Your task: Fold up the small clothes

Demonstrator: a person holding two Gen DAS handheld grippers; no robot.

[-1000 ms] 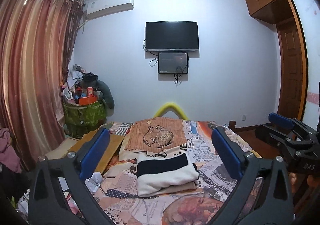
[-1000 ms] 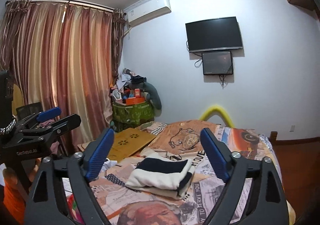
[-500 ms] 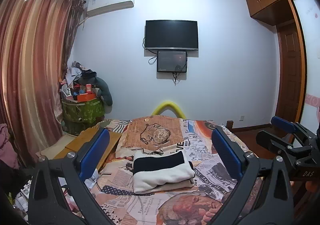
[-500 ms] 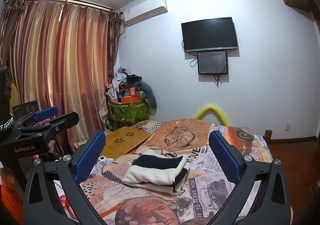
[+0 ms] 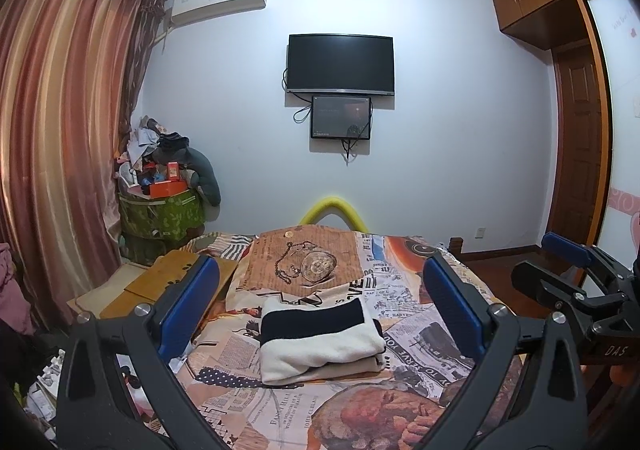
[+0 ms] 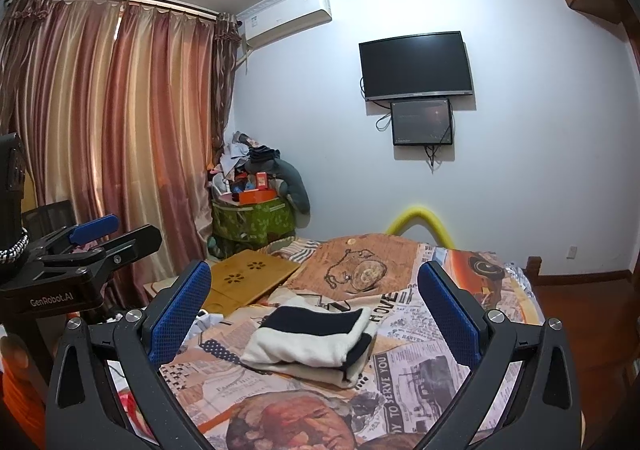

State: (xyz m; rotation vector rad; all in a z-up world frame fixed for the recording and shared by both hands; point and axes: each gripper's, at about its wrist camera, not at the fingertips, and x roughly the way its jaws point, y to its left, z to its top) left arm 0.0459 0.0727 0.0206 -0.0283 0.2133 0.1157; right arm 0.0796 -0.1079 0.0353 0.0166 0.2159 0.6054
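One garment (image 5: 320,338) is seen folded into a neat black-and-cream stack on the bed (image 5: 412,334). Both the left gripper (image 5: 320,310) and right gripper (image 6: 316,310) are held above it, fingers wide apart, empty; folding is judged done.

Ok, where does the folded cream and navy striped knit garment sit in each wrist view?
Left wrist: folded cream and navy knit garment lies centre, low, on the newspaper-print bedspread, between the open fingers.
Right wrist: same garment lies just left of centre, low.
Shared landmark: black wall-mounted TV.
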